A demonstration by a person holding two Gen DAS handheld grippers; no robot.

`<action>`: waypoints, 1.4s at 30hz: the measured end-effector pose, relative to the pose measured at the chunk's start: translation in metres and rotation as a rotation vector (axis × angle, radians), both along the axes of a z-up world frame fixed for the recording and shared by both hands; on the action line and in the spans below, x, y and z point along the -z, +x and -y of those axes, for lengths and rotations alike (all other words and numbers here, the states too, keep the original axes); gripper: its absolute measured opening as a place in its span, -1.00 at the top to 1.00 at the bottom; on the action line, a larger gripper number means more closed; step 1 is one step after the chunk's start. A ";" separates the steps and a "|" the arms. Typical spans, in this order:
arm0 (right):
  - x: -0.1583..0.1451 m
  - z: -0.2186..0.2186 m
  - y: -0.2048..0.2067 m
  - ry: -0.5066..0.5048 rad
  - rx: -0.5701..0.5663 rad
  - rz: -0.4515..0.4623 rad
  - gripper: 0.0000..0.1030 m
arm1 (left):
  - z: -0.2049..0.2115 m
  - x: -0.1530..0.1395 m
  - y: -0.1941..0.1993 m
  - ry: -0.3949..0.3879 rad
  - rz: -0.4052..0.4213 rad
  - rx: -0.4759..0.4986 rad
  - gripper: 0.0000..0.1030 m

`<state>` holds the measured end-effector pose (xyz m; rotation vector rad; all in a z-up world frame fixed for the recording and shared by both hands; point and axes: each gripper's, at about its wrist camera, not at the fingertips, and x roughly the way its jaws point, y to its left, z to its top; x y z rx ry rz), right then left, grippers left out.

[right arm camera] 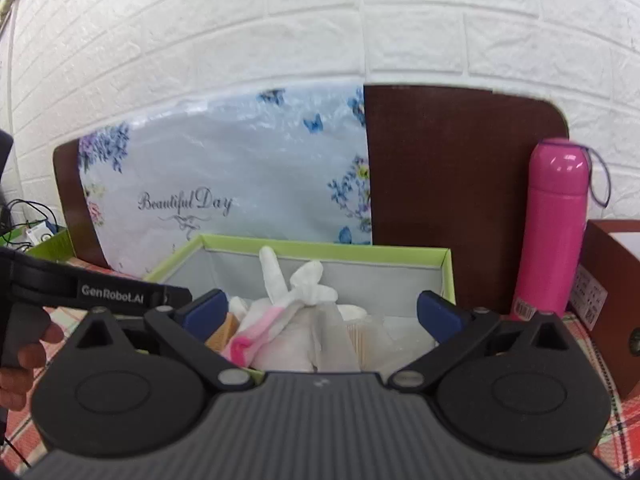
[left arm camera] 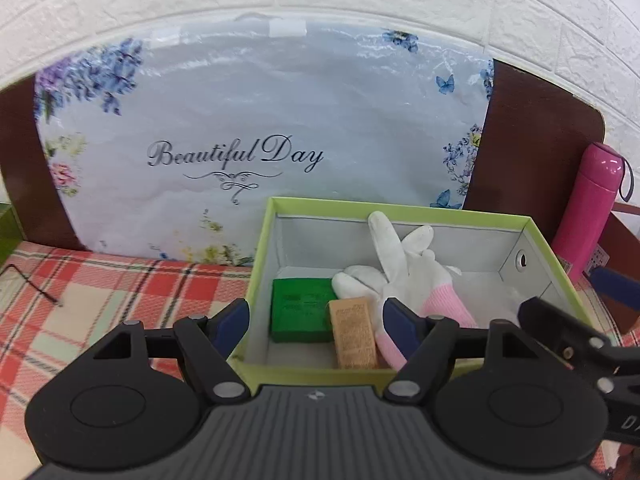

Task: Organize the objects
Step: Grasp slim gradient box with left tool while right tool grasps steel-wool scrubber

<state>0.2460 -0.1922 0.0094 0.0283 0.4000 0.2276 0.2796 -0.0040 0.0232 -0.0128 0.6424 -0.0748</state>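
A light green box with a grey inside stands on the plaid cloth; it also shows in the right wrist view. In it lie a green block, a tan packet and a white glove with a pink cuff, also in the right wrist view. My left gripper is open and empty over the box's near left part. My right gripper is open and empty over the box's near edge, above white wrappers.
A pink flask stands upright right of the box, also in the left wrist view. A brown box is at far right. A floral "Beautiful Day" bag leans on a brown board behind. A red plaid cloth covers the table.
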 end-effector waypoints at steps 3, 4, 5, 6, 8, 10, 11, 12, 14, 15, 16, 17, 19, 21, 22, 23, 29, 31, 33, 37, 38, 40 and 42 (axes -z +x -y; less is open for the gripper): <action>-0.010 0.000 -0.019 -0.010 0.003 0.011 -1.00 | 0.000 -0.008 -0.018 0.003 0.012 -0.002 -0.49; -0.012 0.000 -0.026 -0.013 0.004 0.017 -1.00 | 0.000 -0.011 -0.025 -0.002 0.019 0.002 -0.49; -0.015 -0.001 -0.033 -0.017 0.006 0.024 -1.00 | 0.000 -0.014 -0.032 -0.006 0.025 0.007 -0.49; -0.017 -0.001 -0.040 -0.025 0.006 0.030 -1.00 | 0.000 -0.017 -0.039 -0.007 0.030 0.010 -0.49; -0.022 -0.002 -0.056 -0.039 0.006 0.041 -1.00 | 0.001 -0.021 -0.054 -0.007 0.044 0.019 -0.49; -0.027 -0.001 -0.074 -0.044 0.007 0.058 -1.00 | 0.001 -0.026 -0.070 -0.018 0.059 0.031 -0.49; -0.030 -0.001 -0.082 -0.043 0.006 0.063 -1.00 | 0.001 -0.027 -0.078 -0.026 0.064 0.037 -0.49; -0.032 0.000 -0.091 -0.039 0.005 0.069 -1.00 | 0.000 -0.028 -0.087 -0.037 0.068 0.043 -0.49; -0.036 0.003 -0.110 -0.034 0.002 0.080 -1.00 | -0.001 -0.029 -0.104 -0.057 0.079 0.054 -0.49; -0.037 0.005 -0.121 -0.034 0.002 0.087 -1.00 | -0.001 -0.028 -0.114 -0.069 0.085 0.061 -0.49; -0.037 0.007 -0.131 -0.032 0.004 0.095 -1.00 | -0.001 -0.027 -0.122 -0.077 0.085 0.067 -0.49; -0.036 0.010 -0.140 -0.031 0.007 0.098 -1.00 | -0.001 -0.025 -0.129 -0.085 0.084 0.071 -0.49; -0.032 0.019 -0.160 -0.026 0.026 0.097 -1.00 | 0.001 -0.019 -0.144 -0.099 0.078 0.076 -0.49; -0.025 0.028 -0.176 -0.018 0.048 0.087 -1.00 | 0.004 -0.011 -0.156 -0.107 0.064 0.087 -0.49; -0.019 0.032 -0.184 -0.011 0.061 0.075 -1.00 | 0.007 -0.006 -0.161 -0.110 0.054 0.092 -0.49; -0.014 0.037 -0.191 -0.003 0.071 0.060 -1.00 | 0.009 0.000 -0.166 -0.111 0.042 0.100 -0.49; 0.029 0.060 -0.222 0.043 0.143 -0.054 -1.00 | 0.024 0.033 -0.187 -0.106 -0.020 0.143 -0.49; 0.043 0.065 -0.228 0.046 0.165 -0.091 -1.00 | 0.028 0.044 -0.191 -0.120 -0.037 0.157 -0.49; 0.056 0.069 -0.230 0.045 0.178 -0.125 -1.00 | 0.032 0.053 -0.192 -0.121 -0.058 0.169 -0.49; 0.069 0.074 -0.224 0.023 0.200 -0.150 -1.00 | 0.034 0.064 -0.187 -0.129 -0.080 0.165 -0.36; 0.071 0.075 -0.220 0.023 0.205 -0.161 -1.00 | 0.034 0.066 -0.184 -0.137 -0.084 0.160 -0.30; 0.077 0.076 -0.213 0.016 0.207 -0.173 -0.97 | 0.033 0.069 -0.178 -0.154 -0.093 0.147 -0.25; 0.081 0.076 -0.204 0.003 0.207 -0.187 -0.85 | 0.034 0.072 -0.172 -0.170 -0.111 0.147 -0.08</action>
